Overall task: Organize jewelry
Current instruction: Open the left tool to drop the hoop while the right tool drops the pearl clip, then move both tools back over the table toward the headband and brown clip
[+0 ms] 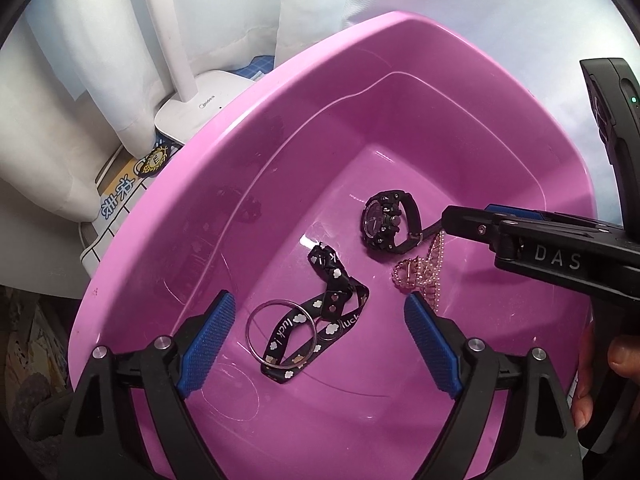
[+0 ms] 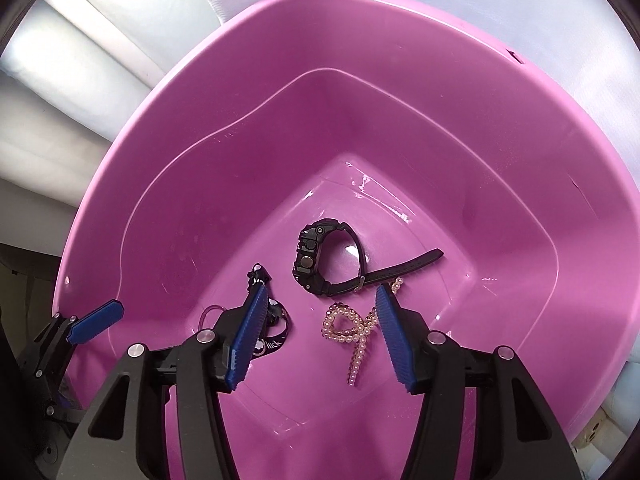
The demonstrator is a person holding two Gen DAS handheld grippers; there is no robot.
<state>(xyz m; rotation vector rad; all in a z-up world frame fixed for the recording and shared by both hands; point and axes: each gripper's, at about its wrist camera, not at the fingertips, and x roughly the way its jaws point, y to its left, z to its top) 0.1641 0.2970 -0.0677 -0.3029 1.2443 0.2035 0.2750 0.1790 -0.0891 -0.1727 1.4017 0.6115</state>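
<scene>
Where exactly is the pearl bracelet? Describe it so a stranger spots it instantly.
Look into the pink basin. On its floor, just in front of the black watch, lies the pearl bracelet. It is the only pale, beaded piece, a looped strand, unlike the black printed strap and plain metal bangle.

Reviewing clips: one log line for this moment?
left gripper: open, over silver ring | right gripper: open, over pearl bracelet | watch in pink basin

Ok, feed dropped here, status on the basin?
Both grippers open, left gripper over strap and ring. Right gripper above pearl bracelet. Watch just beyond, nothing blocking.
</scene>
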